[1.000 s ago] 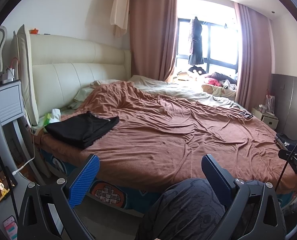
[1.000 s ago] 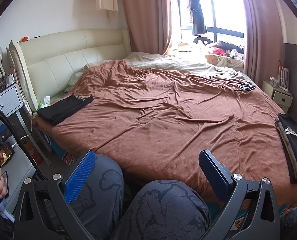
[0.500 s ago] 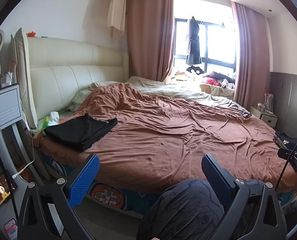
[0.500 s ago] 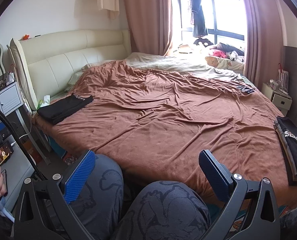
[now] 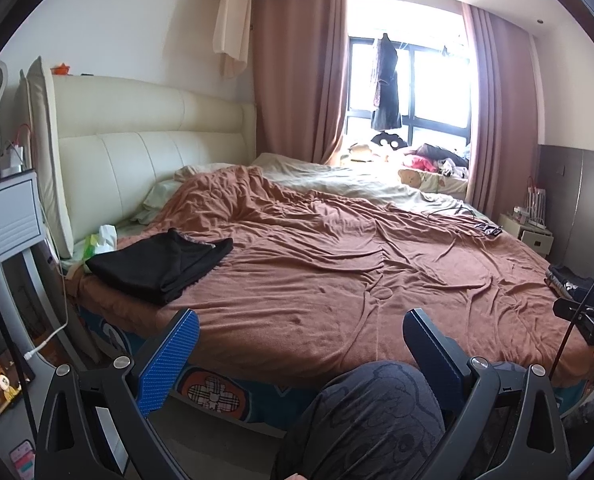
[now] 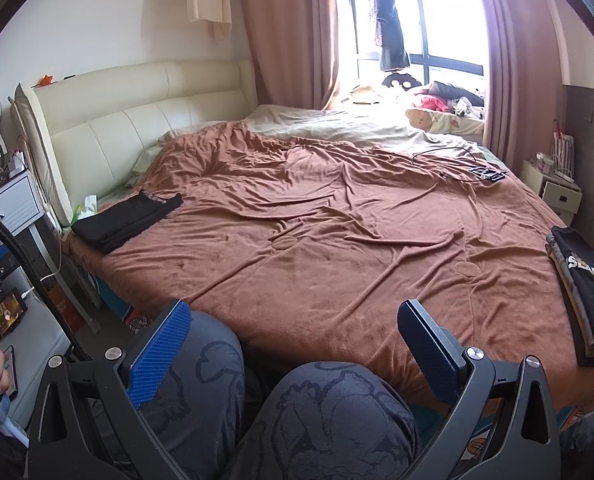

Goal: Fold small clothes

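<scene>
A folded black garment [image 5: 165, 262] [image 6: 127, 218] lies on the bed's near left corner. A stack of folded clothes [image 6: 585, 292] [image 5: 573, 282], topped by a black printed shirt, rests at the bed's right edge. My left gripper [image 5: 297, 354] is open and empty, held above the person's knee in front of the bed. My right gripper [image 6: 293, 346] is also open and empty, over both knees, well short of either pile.
A rumpled brown blanket [image 6: 317, 232] covers the bed, with a phone and cable [image 6: 487, 172] at its far right. A grey bedside unit [image 5: 11, 216] stands at the left and a white nightstand [image 6: 557, 192] at the right. The person's patterned grey trousers [image 6: 329, 420] fill the foreground.
The left view has tilted slightly upward, showing more ceiling and window. The right view has shifted a little left. Both grippers stay open and empty.
</scene>
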Available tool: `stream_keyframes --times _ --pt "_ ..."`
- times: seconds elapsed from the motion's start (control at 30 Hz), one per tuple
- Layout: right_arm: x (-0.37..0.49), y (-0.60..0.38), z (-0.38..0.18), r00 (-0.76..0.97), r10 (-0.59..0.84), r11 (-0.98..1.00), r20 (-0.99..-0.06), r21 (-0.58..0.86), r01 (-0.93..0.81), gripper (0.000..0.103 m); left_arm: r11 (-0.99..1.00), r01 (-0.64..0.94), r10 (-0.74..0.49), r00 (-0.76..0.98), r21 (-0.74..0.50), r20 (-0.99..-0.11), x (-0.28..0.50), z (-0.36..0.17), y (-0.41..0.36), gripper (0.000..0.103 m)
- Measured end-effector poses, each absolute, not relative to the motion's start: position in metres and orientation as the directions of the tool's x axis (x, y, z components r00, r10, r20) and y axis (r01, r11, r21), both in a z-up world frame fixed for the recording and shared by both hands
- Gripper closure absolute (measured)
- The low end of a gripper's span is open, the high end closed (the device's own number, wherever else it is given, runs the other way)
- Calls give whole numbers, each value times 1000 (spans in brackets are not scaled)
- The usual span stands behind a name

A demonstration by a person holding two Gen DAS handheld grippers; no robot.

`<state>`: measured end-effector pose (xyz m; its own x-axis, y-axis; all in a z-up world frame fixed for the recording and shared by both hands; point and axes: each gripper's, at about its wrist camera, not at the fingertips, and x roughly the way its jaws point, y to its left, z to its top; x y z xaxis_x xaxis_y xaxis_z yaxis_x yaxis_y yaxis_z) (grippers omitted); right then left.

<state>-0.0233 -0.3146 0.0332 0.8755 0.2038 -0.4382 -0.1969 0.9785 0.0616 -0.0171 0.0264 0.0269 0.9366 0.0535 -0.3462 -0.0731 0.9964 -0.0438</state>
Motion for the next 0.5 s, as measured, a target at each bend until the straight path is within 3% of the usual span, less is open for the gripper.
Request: stream_keyframes --times 0.5 --pt "-20 -319 31 872 187 982 -452 69 -175 0 993 -88 58 938 -73 -342 -20 25 34 0"
